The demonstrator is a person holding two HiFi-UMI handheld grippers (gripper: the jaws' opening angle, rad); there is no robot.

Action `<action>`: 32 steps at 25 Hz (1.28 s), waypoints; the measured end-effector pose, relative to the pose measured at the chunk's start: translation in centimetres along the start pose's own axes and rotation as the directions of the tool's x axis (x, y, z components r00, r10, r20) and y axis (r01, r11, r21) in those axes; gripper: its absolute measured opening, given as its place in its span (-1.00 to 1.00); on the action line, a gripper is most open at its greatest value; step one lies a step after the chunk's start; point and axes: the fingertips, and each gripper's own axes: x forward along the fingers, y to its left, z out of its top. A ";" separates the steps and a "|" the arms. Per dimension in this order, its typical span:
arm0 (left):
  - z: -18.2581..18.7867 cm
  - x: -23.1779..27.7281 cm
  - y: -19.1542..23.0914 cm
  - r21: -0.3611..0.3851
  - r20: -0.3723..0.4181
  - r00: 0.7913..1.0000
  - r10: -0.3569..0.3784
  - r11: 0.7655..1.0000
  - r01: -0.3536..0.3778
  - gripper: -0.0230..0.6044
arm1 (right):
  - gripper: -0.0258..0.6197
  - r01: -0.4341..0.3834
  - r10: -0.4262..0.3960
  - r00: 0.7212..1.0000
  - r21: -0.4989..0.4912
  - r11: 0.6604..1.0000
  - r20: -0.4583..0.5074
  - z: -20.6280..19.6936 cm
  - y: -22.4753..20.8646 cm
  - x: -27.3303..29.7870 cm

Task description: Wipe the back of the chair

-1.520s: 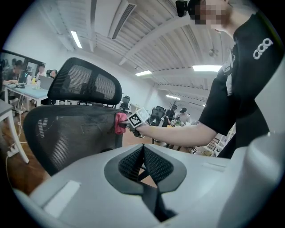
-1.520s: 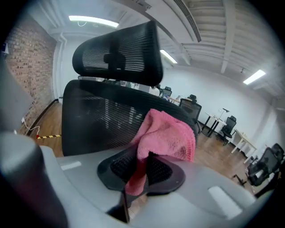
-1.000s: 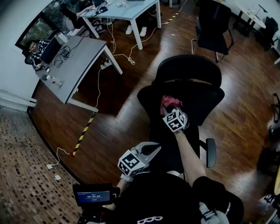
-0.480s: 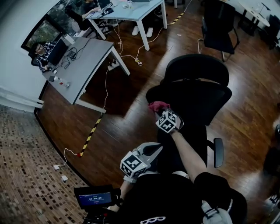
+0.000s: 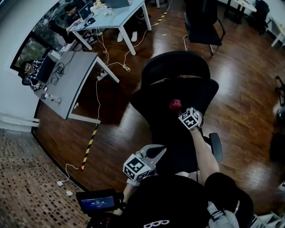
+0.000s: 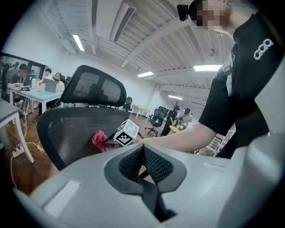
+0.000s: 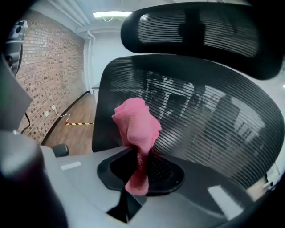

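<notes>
A black mesh office chair stands in front of me, its backrest (image 5: 178, 95) below the headrest (image 5: 176, 67). My right gripper (image 5: 182, 112) is shut on a pink cloth (image 5: 174, 104) and holds it against the mesh backrest (image 7: 196, 111); in the right gripper view the pink cloth (image 7: 136, 129) bunches up from the jaws. My left gripper (image 5: 151, 155) hangs low by my body, shut with nothing in it. In the left gripper view the cloth (image 6: 100, 140) and the right gripper's marker cube (image 6: 127, 132) show at the backrest (image 6: 67, 133).
Grey desks (image 5: 71, 75) with cables stand at the left, a light desk (image 5: 116, 13) behind them with seated people. Another black chair (image 5: 202, 20) is at the back. The chair's armrest (image 5: 216, 147) lies right of my arm. Yellow-black tape (image 5: 89, 144) marks the wood floor.
My right gripper with the pink cloth has swept across the backrest, first to the left, then back to the right. The left gripper has stayed in place.
</notes>
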 end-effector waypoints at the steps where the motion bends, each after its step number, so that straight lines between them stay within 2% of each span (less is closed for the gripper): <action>1: 0.2 0.5 -0.3 0.003 -0.001 1.000 -0.008 1.000 0.008 -1.00 | -0.77 0.027 -0.027 1.000 0.031 0.999 -0.008 -1.3 -1.7 -0.7; 6: 0.6 2.0 -1.9 0.009 -0.012 0.999 -0.039 0.999 0.039 -1.00 | -0.77 0.161 -0.151 0.986 0.166 0.973 -0.068 -7.6 -9.0 -4.6; 10: 0.7 2.4 -3.1 0.009 -0.030 0.998 -0.046 0.999 0.047 -1.00 | -0.77 0.263 -0.236 0.964 0.279 0.924 -0.126 -12.0 -13.4 -7.8; 14: 0.4 2.0 -3.1 -0.001 -0.031 0.999 -0.039 0.999 0.039 -1.00 | -0.77 0.357 -0.309 0.933 0.380 0.853 -0.183 -15.0 -15.2 -9.2; 16: 0.3 1.7 -2.8 0.001 -0.022 0.999 -0.033 0.999 0.033 -1.00 | -0.78 0.364 -0.310 0.931 0.402 0.840 -0.193 -15.4 -14.6 -8.7; 19: 0.1 1.3 -2.4 0.005 -0.019 1.000 -0.024 1.000 0.024 -1.00 | -0.78 0.303 -0.255 0.951 0.363 0.881 -0.176 -13.9 -11.5 -6.3; 23: -0.3 0.6 -2.0 -0.004 -0.015 1.000 -0.012 1.000 0.012 -1.00 | -0.78 0.196 -0.166 0.977 0.276 0.941 -0.131 -9.7 -5.7 -2.6; 29: -1.1 -1.6 -1.1 -0.018 0.004 1.000 0.021 1.000 -0.021 -1.00 | -0.78 0.062 -0.042 0.995 0.247 0.967 -0.085 -3.9 3.5 1.7; 32: -1.1 -2.7 -0.5 -0.019 0.017 0.999 0.038 0.999 -0.038 -1.00 | -0.78 -0.036 0.048 0.997 0.183 0.982 -0.064 -1.1 8.9 3.9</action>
